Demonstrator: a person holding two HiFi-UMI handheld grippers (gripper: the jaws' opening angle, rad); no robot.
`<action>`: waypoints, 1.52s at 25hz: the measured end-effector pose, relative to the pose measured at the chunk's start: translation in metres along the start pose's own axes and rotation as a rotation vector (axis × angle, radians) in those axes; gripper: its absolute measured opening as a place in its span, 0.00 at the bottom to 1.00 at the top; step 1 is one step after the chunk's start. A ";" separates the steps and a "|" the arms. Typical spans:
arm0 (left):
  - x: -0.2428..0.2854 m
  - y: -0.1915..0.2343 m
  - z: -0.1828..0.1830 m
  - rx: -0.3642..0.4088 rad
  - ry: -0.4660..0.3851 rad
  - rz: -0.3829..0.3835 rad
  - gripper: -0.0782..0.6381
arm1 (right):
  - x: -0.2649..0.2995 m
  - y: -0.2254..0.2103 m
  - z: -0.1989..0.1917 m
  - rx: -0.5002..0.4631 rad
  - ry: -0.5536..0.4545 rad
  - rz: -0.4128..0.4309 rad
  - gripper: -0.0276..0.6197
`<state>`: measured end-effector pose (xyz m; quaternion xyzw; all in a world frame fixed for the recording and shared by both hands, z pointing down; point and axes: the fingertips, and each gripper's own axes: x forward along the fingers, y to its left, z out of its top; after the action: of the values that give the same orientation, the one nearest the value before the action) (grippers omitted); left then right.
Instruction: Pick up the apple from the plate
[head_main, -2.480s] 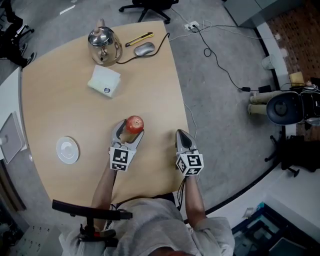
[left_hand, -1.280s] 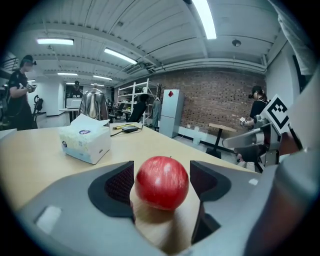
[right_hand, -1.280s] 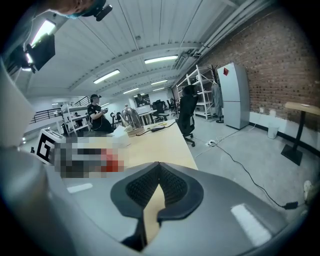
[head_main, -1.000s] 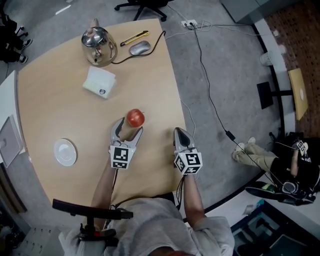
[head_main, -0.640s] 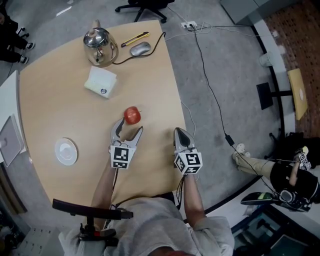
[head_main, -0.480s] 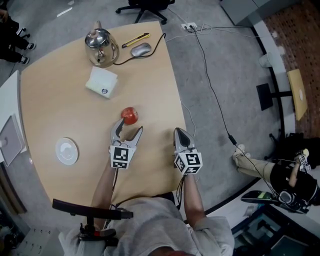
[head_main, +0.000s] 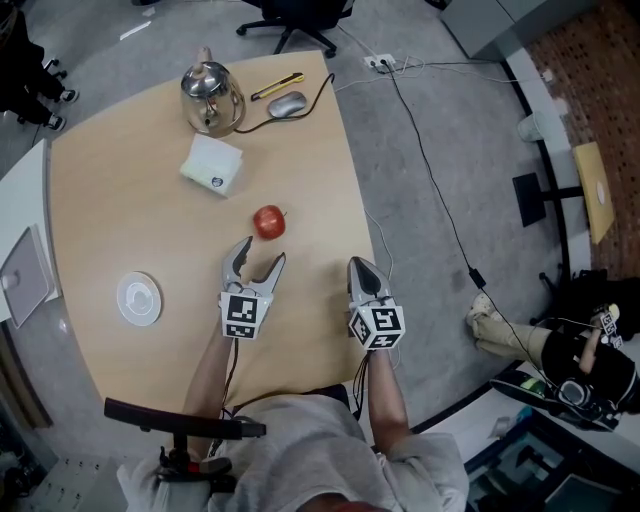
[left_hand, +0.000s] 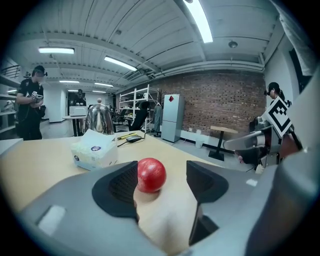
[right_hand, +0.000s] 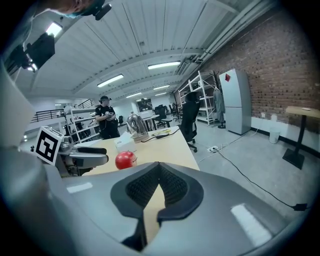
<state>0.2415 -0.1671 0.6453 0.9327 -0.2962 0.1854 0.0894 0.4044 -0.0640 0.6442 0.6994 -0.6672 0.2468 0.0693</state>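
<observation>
Apple (head_main: 268, 221) lies alone on the bare worktop (head_main: 130, 200), not held by anything. The plate (head_main: 139, 299) named in the task sits empty, well apart from the apple, down and to the left of it in the head view.

The left tongs (head_main: 260, 252) sit just short of the apple on the person's side and point at it. Their jaws stand wide but are closing, and nothing is between them. In the left gripper view the apple shows in the gap, yet it lies out past the tips and neither pad touches it. The right tongs (head_main: 361, 266) are near the apple's right, toward the worktop's edge. Their jaws are pressed together and hold nothing.

Beyond the apple are a tissue box (head_main: 211, 164) and, farther off, a metal kettle (head_main: 211, 97).

With the fruit off the plate and free, no grasp is in hand right now, and the left tongs are best placed to make one. The next move would call for keeping those jaws wider than the apple and pushing forward until the pads flank its widest part. They should close only then, since a round fruit nudged by one tip would likely roll away.
</observation>
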 end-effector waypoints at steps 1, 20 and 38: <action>-0.004 -0.001 0.003 0.000 -0.005 0.002 0.56 | -0.003 0.002 0.002 -0.001 -0.003 0.001 0.05; -0.048 0.000 0.021 0.011 -0.073 0.035 0.45 | -0.020 0.032 0.010 -0.015 -0.057 0.019 0.05; -0.106 0.000 0.029 0.027 -0.105 0.082 0.32 | -0.046 0.072 0.015 -0.015 -0.094 0.044 0.05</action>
<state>0.1703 -0.1197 0.5766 0.9293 -0.3360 0.1439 0.0538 0.3395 -0.0362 0.5945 0.6950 -0.6866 0.2100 0.0377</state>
